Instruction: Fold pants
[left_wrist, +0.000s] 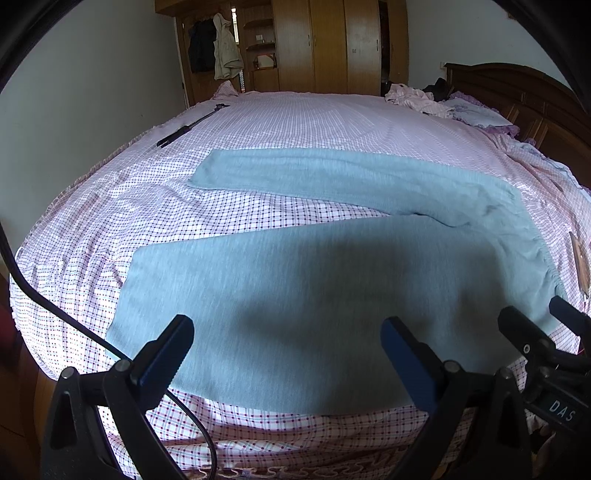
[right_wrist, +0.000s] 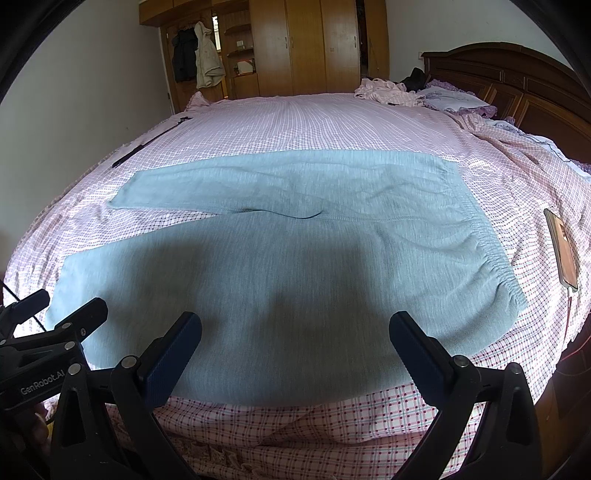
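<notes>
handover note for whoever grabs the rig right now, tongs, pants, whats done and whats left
Left tongs: open, empty, over the near leg.
Right tongs: open, empty, beside the left pair.
Pants: grey, spread flat on the checked bedsheet, legs apart and pointing left, waistband at right.
Done: laid out only; no fold visible.
Left: fold one leg onto the other, then lengthwise.

Grey pants (right_wrist: 280, 266) lie flat, legs spread apart

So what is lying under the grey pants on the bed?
The grey pants lie flat, legs apart, directly on the pink checked bedsheet, which shows all around them and between the legs. Whatever lies beneath the fabric itself is covered, so nothing more can be told.
</notes>
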